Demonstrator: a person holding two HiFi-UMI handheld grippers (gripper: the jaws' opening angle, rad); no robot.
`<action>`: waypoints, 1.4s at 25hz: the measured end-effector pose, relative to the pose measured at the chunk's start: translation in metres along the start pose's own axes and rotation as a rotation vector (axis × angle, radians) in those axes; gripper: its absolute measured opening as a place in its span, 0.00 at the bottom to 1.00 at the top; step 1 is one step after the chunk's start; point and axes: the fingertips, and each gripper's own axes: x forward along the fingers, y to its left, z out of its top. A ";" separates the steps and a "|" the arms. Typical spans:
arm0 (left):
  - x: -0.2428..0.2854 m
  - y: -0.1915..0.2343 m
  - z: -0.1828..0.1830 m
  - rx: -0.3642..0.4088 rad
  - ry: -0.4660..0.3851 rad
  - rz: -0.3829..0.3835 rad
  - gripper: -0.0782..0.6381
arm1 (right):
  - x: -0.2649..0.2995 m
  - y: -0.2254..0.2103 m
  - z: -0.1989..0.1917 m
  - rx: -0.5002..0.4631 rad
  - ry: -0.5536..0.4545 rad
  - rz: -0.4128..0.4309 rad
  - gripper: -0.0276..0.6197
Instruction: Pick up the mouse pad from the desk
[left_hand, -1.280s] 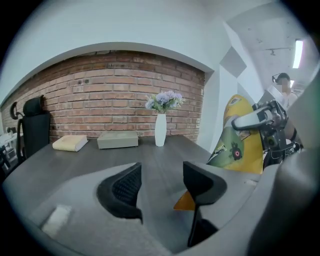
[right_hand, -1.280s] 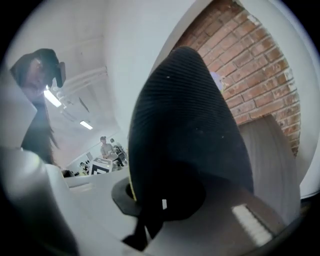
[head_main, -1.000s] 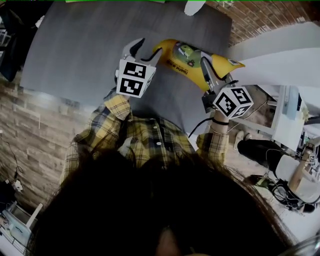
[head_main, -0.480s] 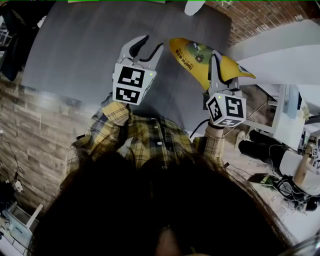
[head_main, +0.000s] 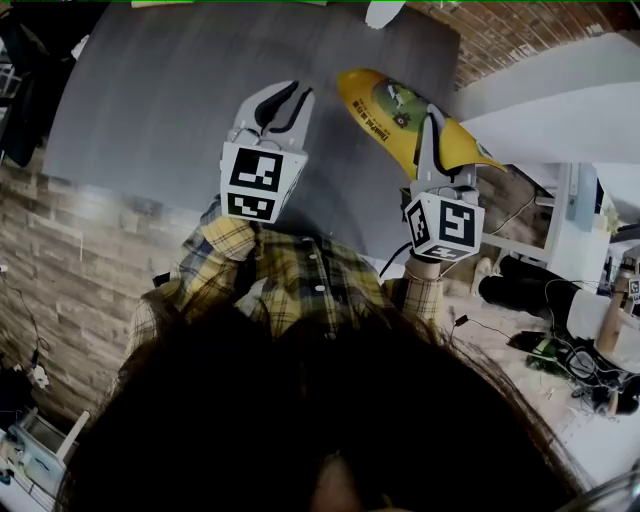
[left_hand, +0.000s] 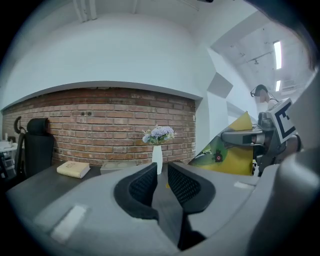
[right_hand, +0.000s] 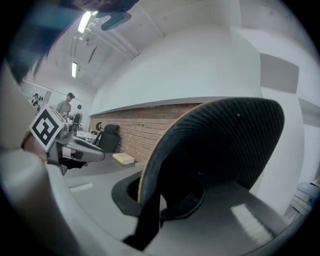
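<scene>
The dark grey desk (head_main: 150, 100) filled most of the head view, backed by a red brick wall (left_hand: 100, 125). A black office chair (left_hand: 37, 145) stood at its far left end. A pale book (left_hand: 73, 169) lay near the wall, and a white vase of flowers (left_hand: 157, 150) stood beside it. None of these stood in the way of either gripper. The yellow mouse pad (head_main: 385, 110) was off the desk, tilted up in the air, its black underside curving over the right gripper (head_main: 432, 118), whose jaws were pinched on its edge. The left gripper (head_main: 295, 92) hung just beside the pad without touching it, its jaws closing on nothing, a narrow gap between them.
</scene>
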 end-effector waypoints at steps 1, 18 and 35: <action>-0.001 0.000 -0.001 0.001 0.001 0.001 0.19 | 0.000 0.001 -0.001 0.002 0.002 -0.001 0.06; 0.001 0.001 -0.010 0.015 0.015 -0.002 0.11 | 0.000 -0.006 -0.015 0.065 0.019 -0.014 0.06; 0.004 0.004 -0.005 0.012 0.001 -0.008 0.11 | 0.006 -0.007 -0.024 0.076 0.043 -0.010 0.06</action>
